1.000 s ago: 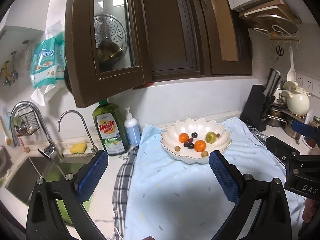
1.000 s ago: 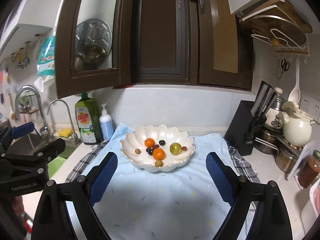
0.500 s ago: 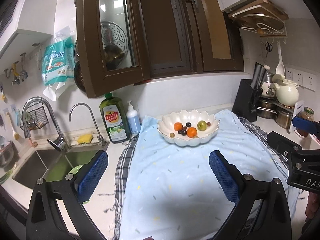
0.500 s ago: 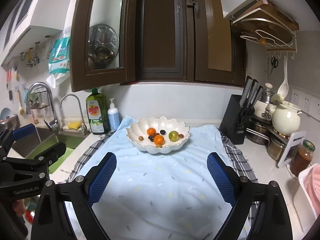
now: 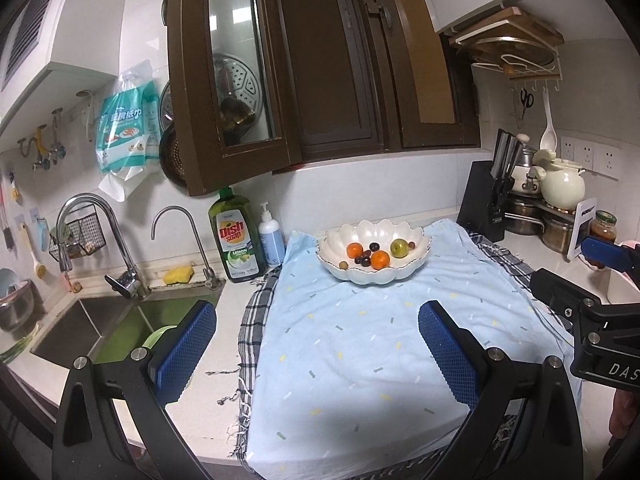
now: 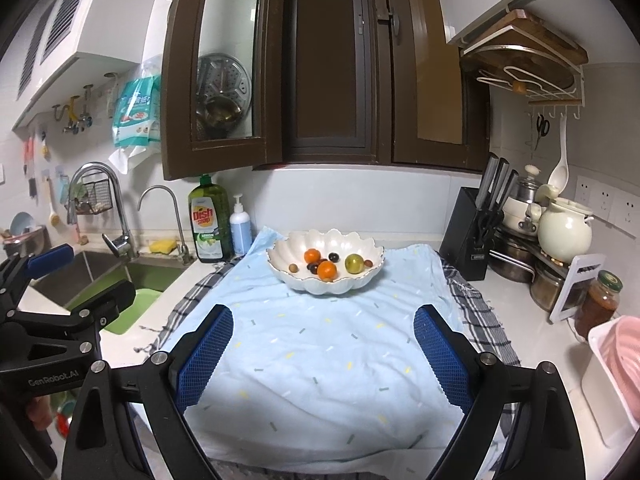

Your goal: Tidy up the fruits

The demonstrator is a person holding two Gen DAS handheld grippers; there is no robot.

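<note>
Fruits (image 6: 327, 267) in scalloped bowl (image 6: 320, 284), "Dish soap" bottle (image 6: 208, 220) alongside, both claws (image 5: 318, 354) (image 6: 324, 354) spread, empty.

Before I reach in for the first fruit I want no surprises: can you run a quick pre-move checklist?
1. Left gripper open, nothing between the pads: ok.
2. Right gripper open and empty: ok.
3. Bowl upright on the blue cloth: ok.
4. Fruit inside the bowl, two oranges and a green fruit uncovered: ok.
5. Cloth between grippers and bowl bare: ok.
6. Place to sort the fruit into: cannot tell.
</note>
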